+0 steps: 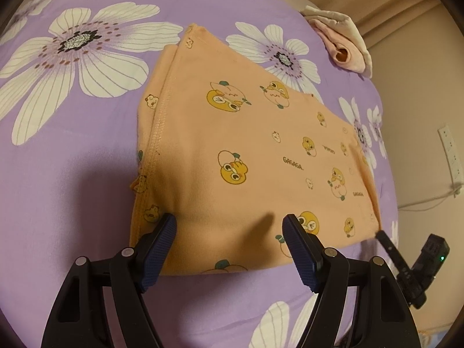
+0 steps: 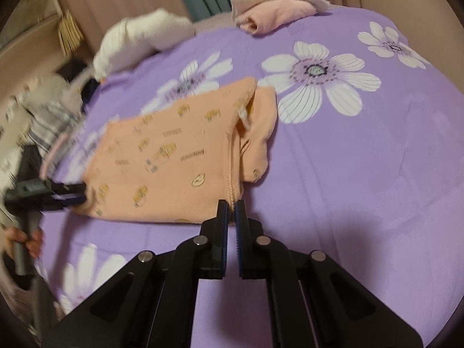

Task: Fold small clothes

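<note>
Lying folded mid-frame on our purple flowered bedsheet (image 1: 87, 174), the peach cartoon-print cotton garment (image 1: 246, 145) sits under our wide-open left gripper (image 1: 229, 223); our right gripper (image 2: 230, 208) pinches its near hem.

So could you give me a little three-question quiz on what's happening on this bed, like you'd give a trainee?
1. True or false: the right hand-held gripper is shut on the stitched edge of the peach cartoon-print cotton garment.
2. The left hand-held gripper is: A) open, B) clamped on the garment, C) out of view.
3. What lies at the far edge of the purple flower-print bedsheet?

Key: 1 true. 2 A. 3 a folded pale pink cloth item.
</note>
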`<state>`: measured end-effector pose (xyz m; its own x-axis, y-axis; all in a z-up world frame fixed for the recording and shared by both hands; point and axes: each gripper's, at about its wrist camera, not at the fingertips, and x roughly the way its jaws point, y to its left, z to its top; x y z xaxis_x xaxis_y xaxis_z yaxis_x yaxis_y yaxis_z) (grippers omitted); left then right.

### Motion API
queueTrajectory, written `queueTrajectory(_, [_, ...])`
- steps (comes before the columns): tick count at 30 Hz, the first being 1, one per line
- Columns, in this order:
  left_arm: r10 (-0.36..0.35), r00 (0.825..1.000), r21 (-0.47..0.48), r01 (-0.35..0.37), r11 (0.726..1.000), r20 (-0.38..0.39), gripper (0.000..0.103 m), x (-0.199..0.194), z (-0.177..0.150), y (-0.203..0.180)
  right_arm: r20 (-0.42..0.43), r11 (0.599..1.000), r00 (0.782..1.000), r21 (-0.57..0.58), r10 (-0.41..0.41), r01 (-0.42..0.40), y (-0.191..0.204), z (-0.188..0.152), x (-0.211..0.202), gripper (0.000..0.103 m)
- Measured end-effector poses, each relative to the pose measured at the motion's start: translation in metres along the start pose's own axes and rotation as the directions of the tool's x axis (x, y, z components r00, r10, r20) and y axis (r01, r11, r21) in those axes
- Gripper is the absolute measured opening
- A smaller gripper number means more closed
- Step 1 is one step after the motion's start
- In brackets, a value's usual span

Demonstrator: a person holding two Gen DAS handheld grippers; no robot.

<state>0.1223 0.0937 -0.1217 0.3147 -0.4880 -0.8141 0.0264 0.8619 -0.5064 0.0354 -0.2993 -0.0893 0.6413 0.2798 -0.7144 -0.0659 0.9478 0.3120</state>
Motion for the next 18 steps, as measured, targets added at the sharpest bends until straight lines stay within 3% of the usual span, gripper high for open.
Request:
queueTrajectory(2, [0.000, 1.000, 0.001, 0.000, 1.000, -0.002, 0.075, 0.000, 0.000, 0.000, 0.000, 1.000, 1.000, 0.018, 0.004, -0.004, -0.004, 0.001, -0.003, 0.004])
queueTrajectory(4, [0.001, 1.000, 0.006, -0.001, 1.000, -0.002, 0.075, 0.001, 0.000, 0.000, -0.033, 1.000, 0.999, 0.019, -0.024, 0.025, -0.009, 0.001, 0.003, 0.001])
queueTrajectory(8, [0.003, 1.000, 0.019, -0.003, 1.000, -0.006, 0.075, -0.001, 0.000, -0.001, -0.090, 0.995, 0.992, 0.037, -0.090, 0.094, -0.019, -0.005, 0.012, 0.004])
queueTrajectory(14, [0.010, 1.000, 0.039, -0.010, 0.999, 0.000, 0.075, -0.011, -0.005, -0.008, 0.012, 1.000, 1.000, 0.003, -0.024, 0.024, -0.002, 0.003, -0.008, 0.006])
queueTrajectory(18, [0.027, 1.000, 0.086, -0.028, 0.996, 0.012, 0.075, -0.015, -0.010, -0.016, 0.016, 0.999, 0.999, -0.011, 0.039, -0.039, 0.011, 0.016, 0.003, 0.007])
